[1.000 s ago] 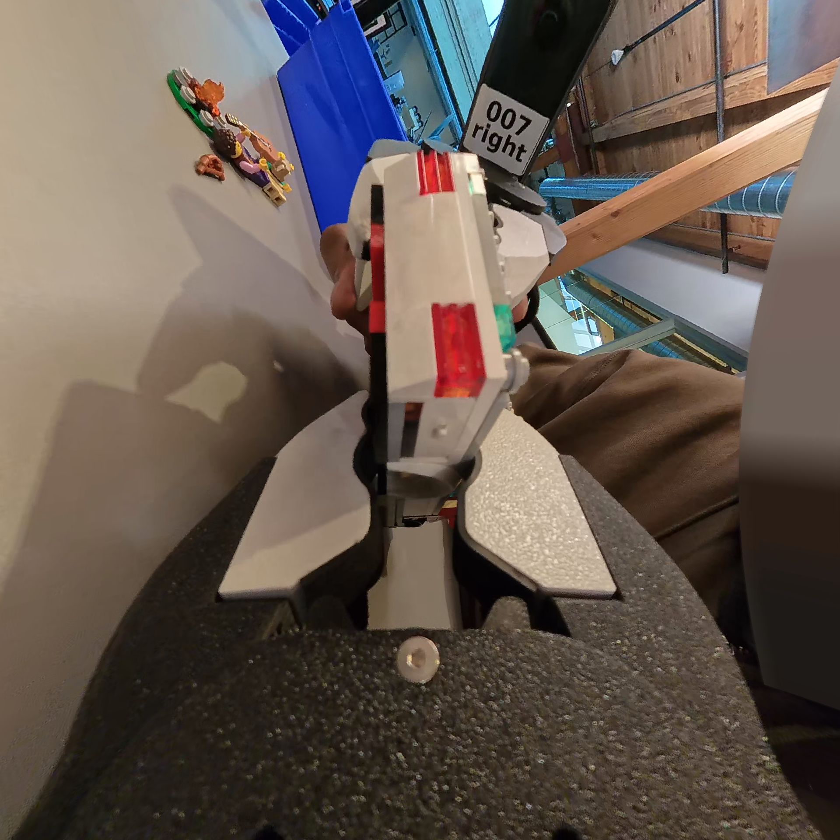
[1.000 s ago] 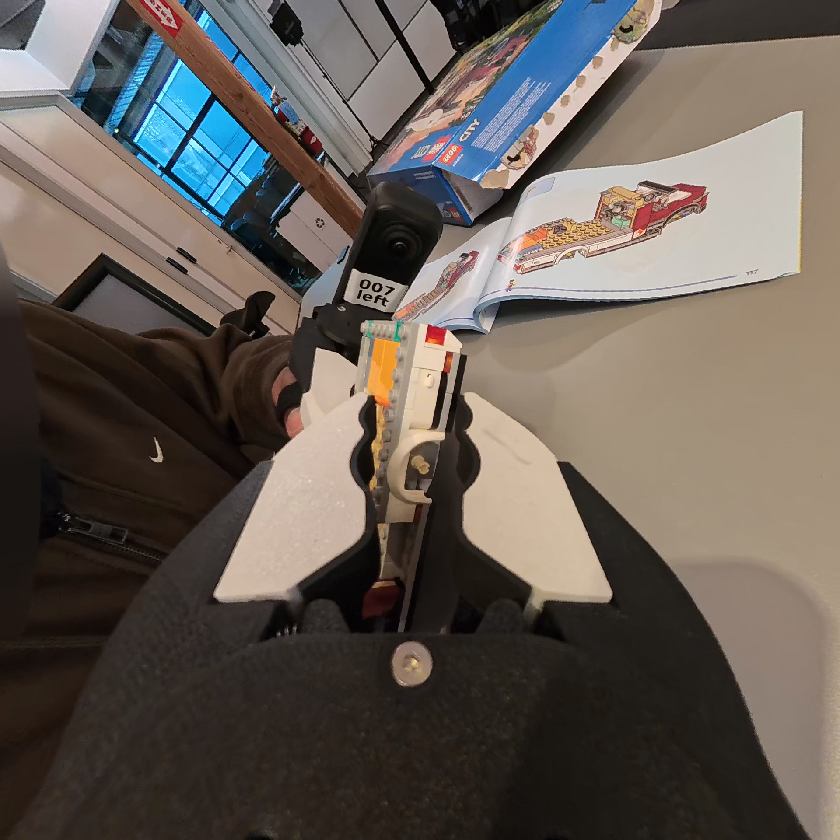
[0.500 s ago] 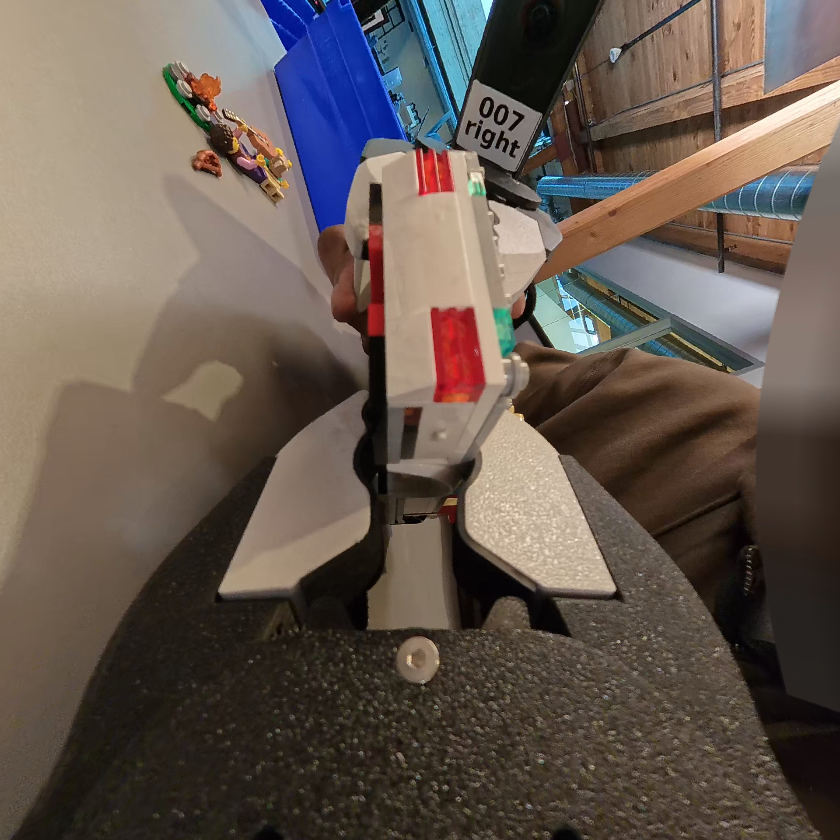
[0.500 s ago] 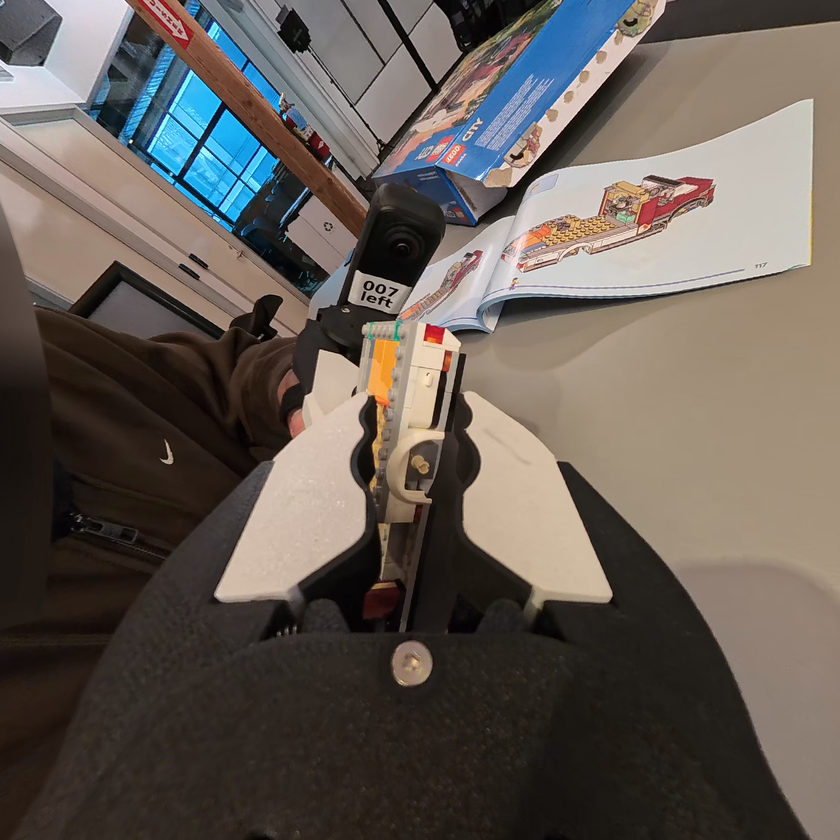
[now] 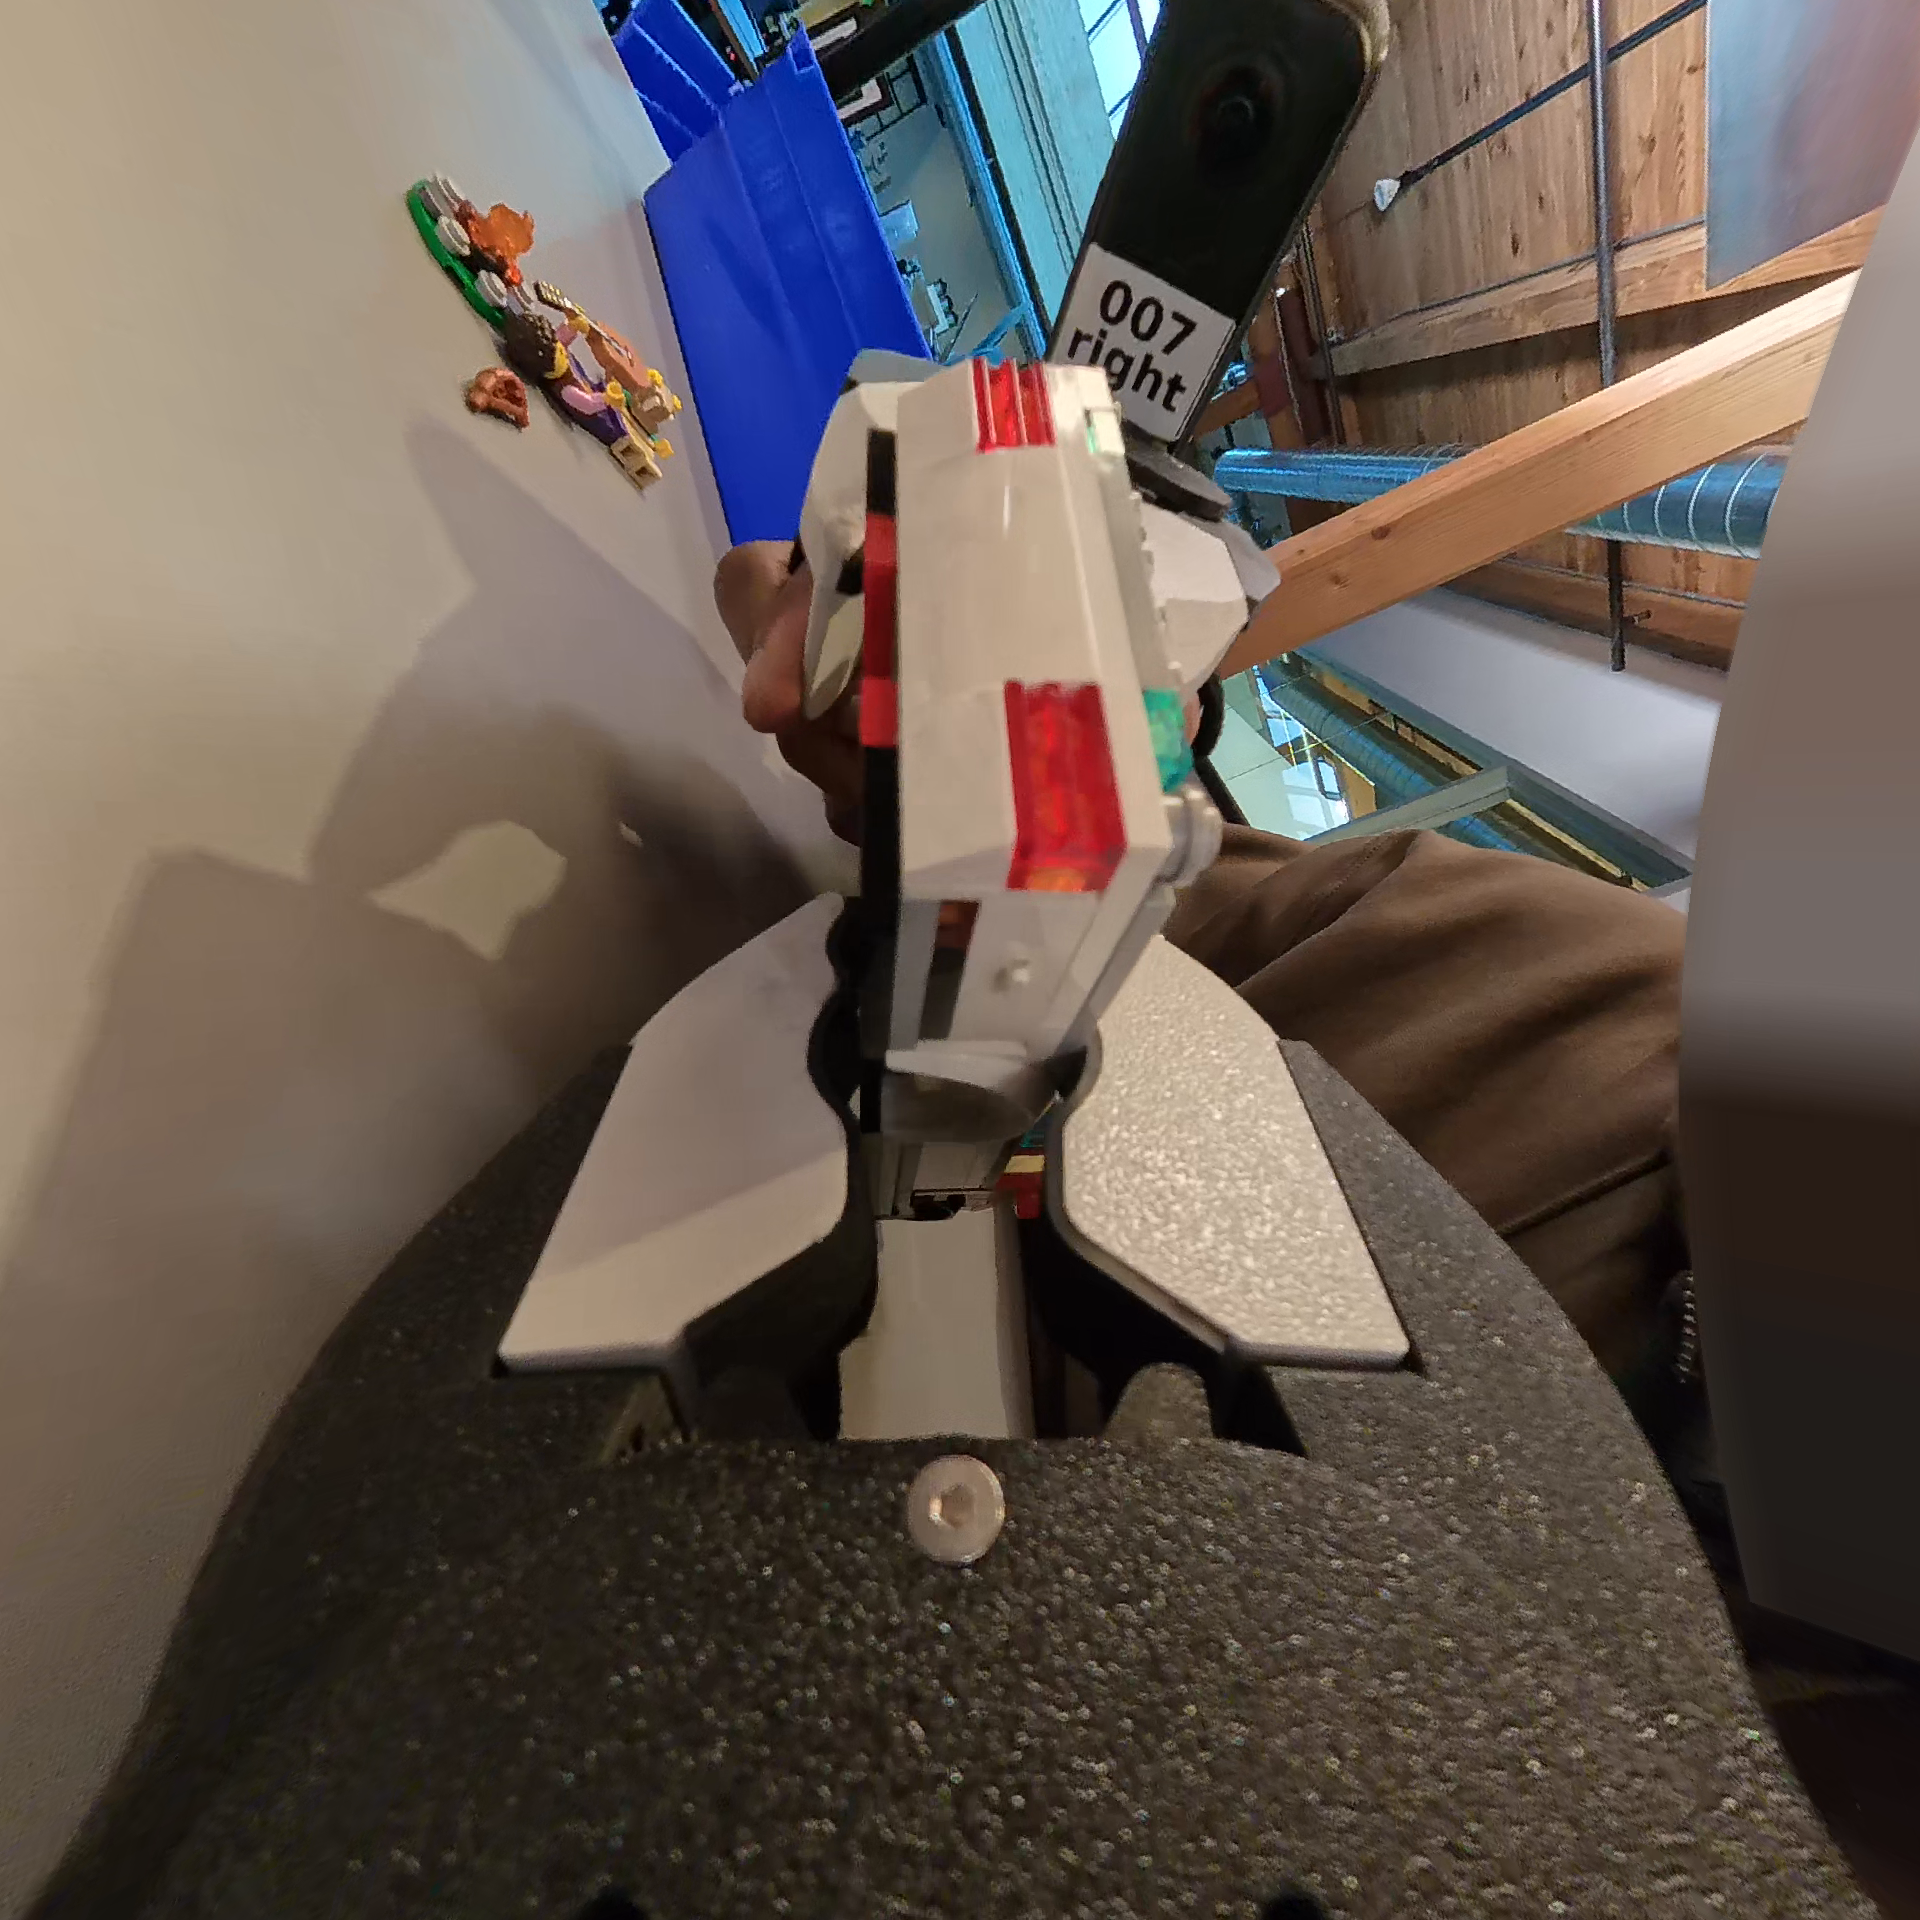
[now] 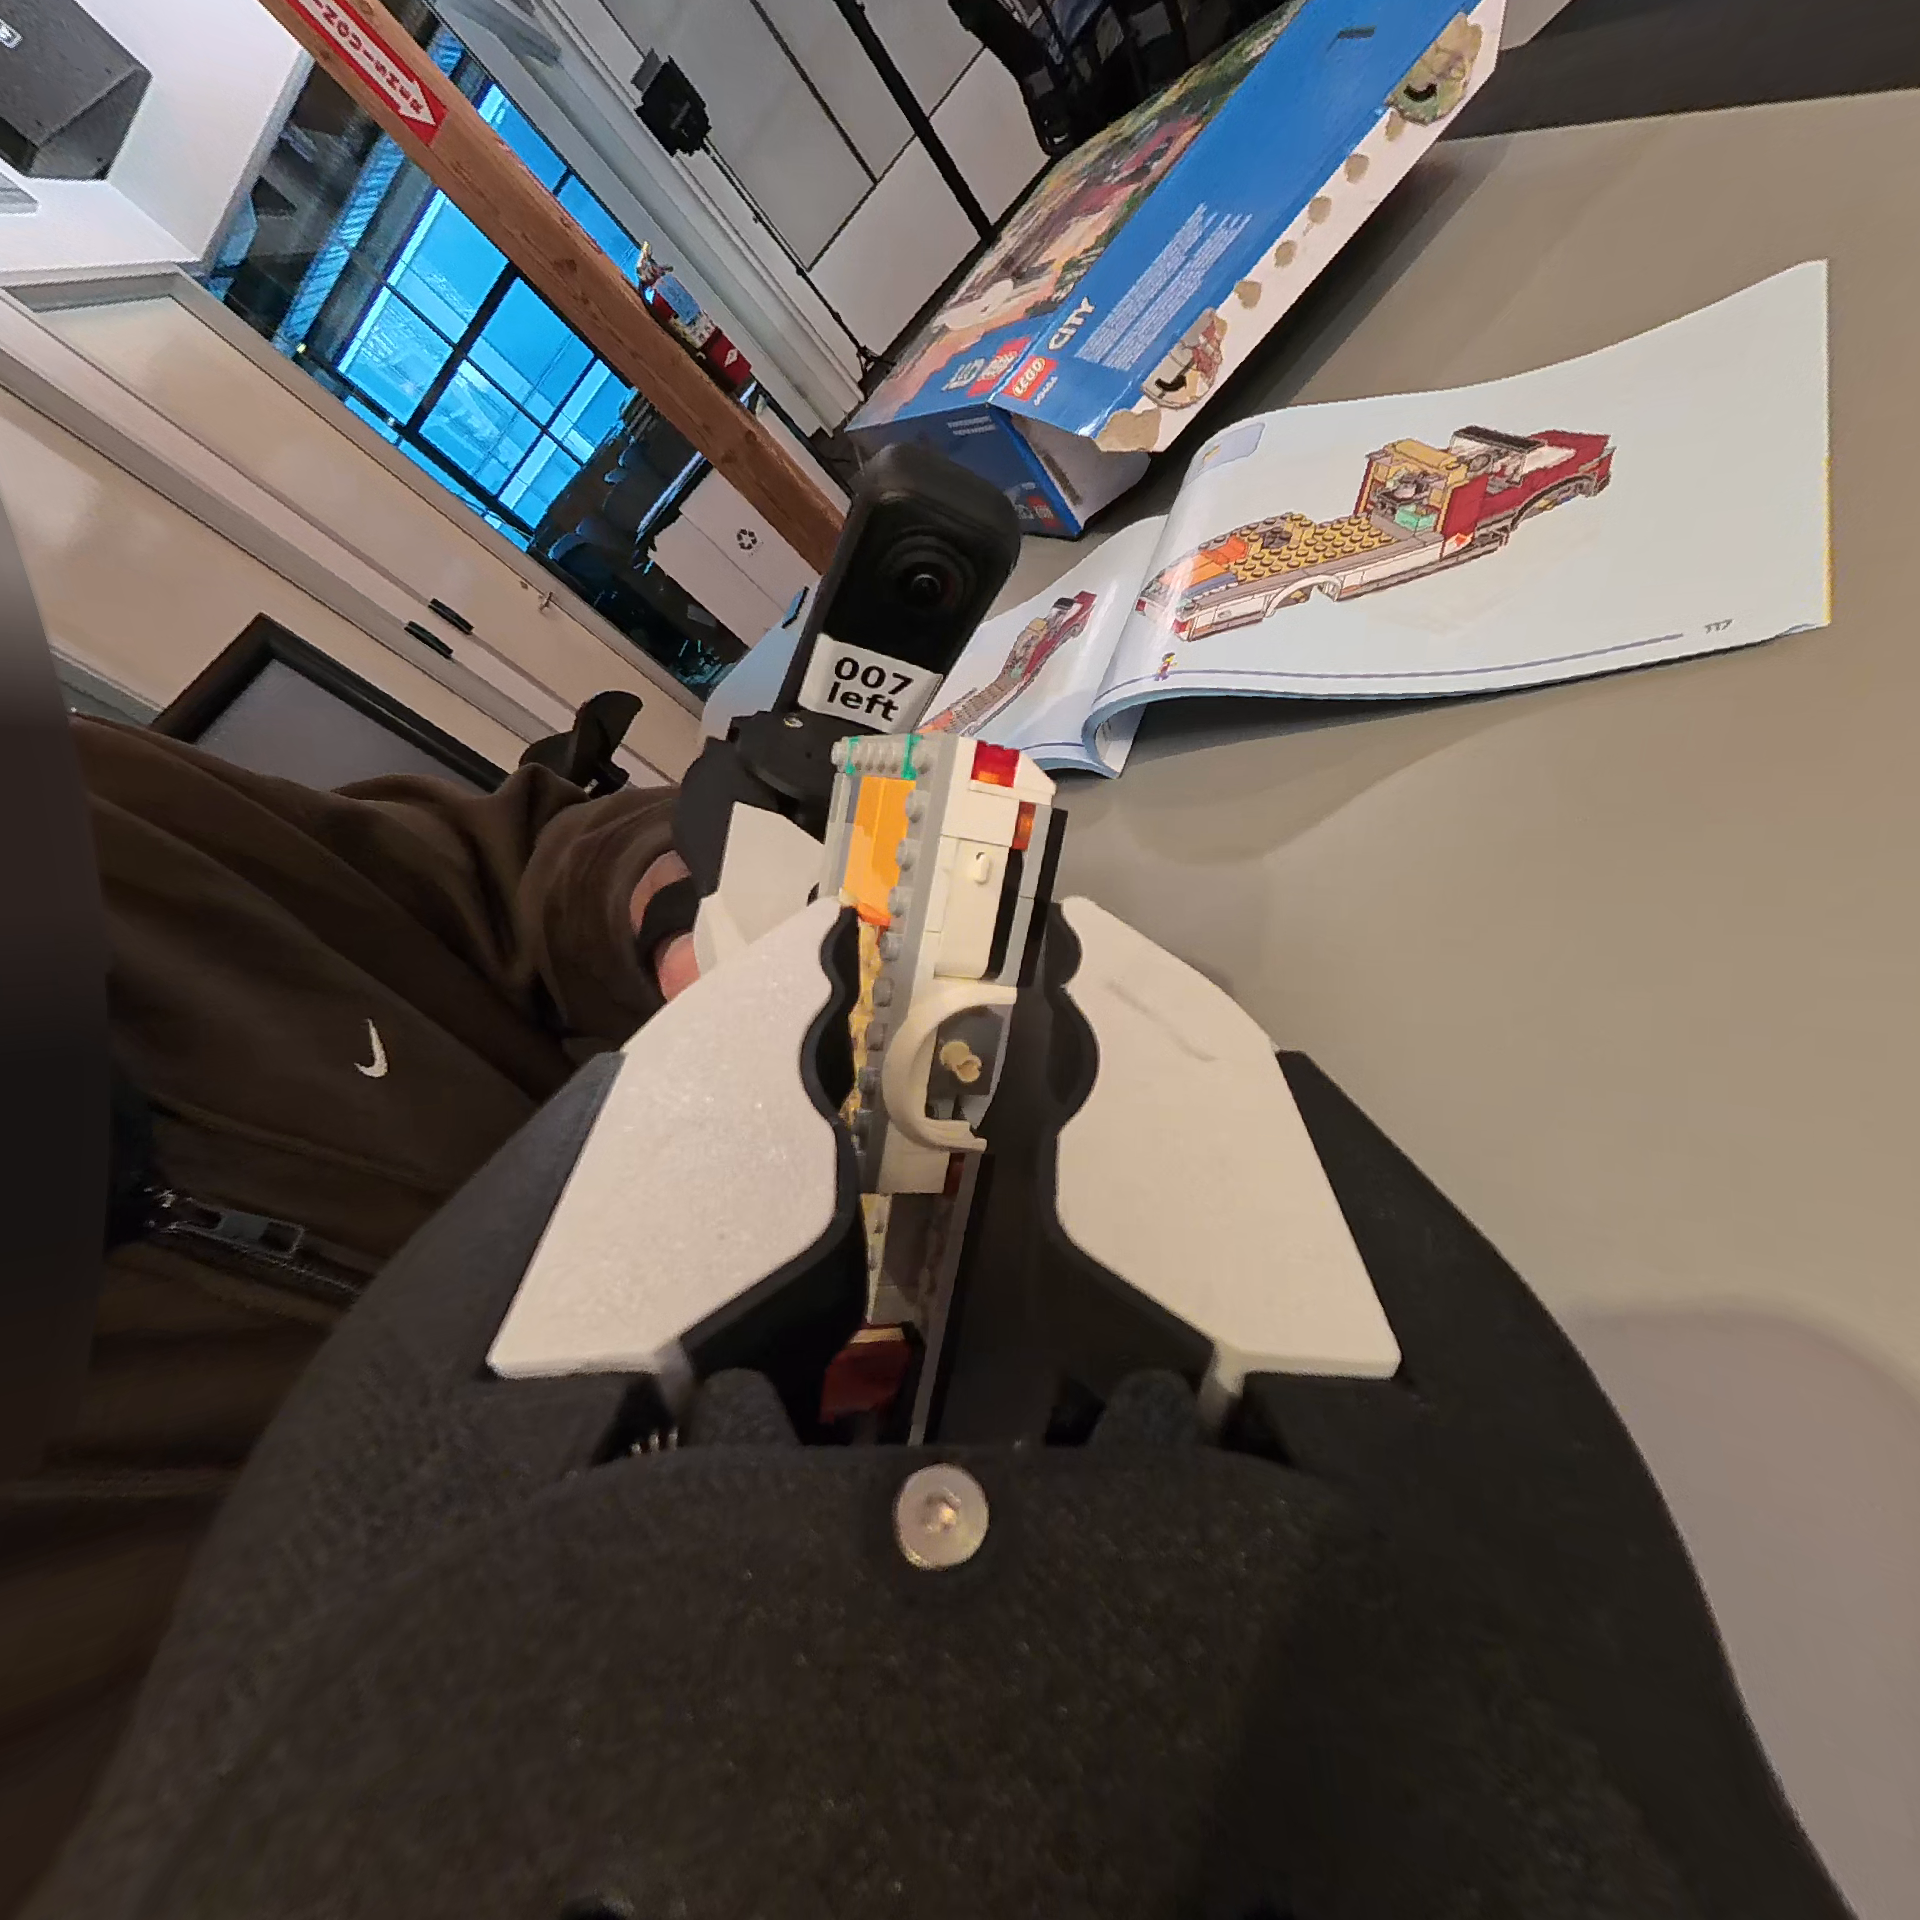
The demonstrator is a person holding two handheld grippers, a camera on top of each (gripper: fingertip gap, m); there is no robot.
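nothing moved much; both grippers, left (image 5: 951, 1029) and right (image 6: 940, 997), still clamp brick model (image 5: 1018, 665) between them, end to end, probably steadying it.

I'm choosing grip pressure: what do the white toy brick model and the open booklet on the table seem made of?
White brick-built model with red translucent pieces: looks like hard glossy plastic, given its sharp moulded edges, studs and sheen. Open pale blue instruction booklet: seemingly thin, smooth printed paper, since its pages curve and lift at the fold.
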